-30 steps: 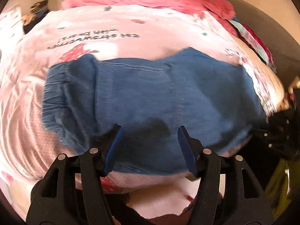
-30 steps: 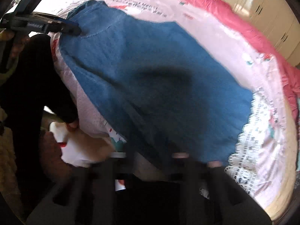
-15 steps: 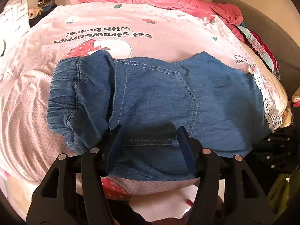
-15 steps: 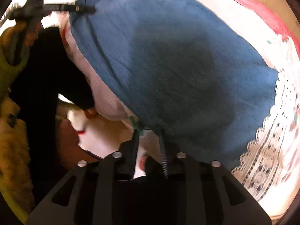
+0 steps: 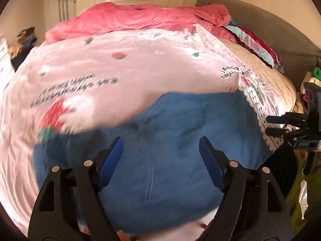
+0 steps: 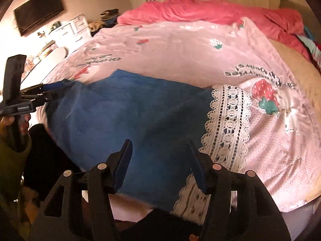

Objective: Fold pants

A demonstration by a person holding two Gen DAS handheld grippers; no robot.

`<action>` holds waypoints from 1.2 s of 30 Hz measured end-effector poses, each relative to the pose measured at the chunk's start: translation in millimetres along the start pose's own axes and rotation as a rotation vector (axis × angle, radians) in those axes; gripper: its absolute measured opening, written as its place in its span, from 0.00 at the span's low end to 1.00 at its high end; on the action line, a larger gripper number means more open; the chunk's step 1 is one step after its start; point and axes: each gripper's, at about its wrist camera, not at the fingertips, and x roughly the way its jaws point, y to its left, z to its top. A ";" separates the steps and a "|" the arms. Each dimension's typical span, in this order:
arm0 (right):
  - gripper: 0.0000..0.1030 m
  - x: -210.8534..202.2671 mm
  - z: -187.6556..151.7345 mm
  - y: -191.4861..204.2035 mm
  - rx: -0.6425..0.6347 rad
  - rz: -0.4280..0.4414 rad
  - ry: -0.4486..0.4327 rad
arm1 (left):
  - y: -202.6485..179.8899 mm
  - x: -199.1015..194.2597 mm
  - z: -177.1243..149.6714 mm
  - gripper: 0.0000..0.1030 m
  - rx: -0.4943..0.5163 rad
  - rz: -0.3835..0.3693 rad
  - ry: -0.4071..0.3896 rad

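Matt blue denim pants [image 5: 170,160] on smooth pink cotton-like bedspread [image 5: 140,64].

bed [image 5: 266,74] | pink strawberry quilt [image 5: 140,64] | folded blue pants [image 5: 170,150] on quilt

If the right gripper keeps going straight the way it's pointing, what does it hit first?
Most likely the blue pants lying on the pink quilt; the right gripper, jaws opening and empty, points down at them near the lace trim.

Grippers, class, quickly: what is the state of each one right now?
Left gripper: jaws opening, nothing gripped, above the blue pants.
Right gripper: jaws opening, nothing gripped.
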 end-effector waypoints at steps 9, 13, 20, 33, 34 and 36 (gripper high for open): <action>0.63 43.6 5.6 -26.9 0.054 0.003 0.135 | -3.9 68.0 59.9 0.71 0.026 -0.008 0.068; 0.62 9.7 15.1 -47.5 0.113 0.000 0.018 | 1.9 82.0 72.7 0.71 0.021 -0.036 0.052; 0.56 -1.8 44.5 -120.5 0.280 -0.052 -0.053 | 10.1 103.2 59.9 0.64 0.013 -0.076 0.083; 0.43 49.1 54.0 -150.8 0.356 0.044 0.004 | 21.1 122.6 51.1 0.52 -0.041 -0.183 0.148; 0.38 48.3 54.5 -147.6 0.344 0.051 0.001 | 20.2 123.8 50.7 0.50 -0.038 -0.184 0.152; 0.37 44.4 55.6 -142.3 0.313 0.038 -0.005 | 17.7 125.8 50.1 0.46 -0.031 -0.192 0.157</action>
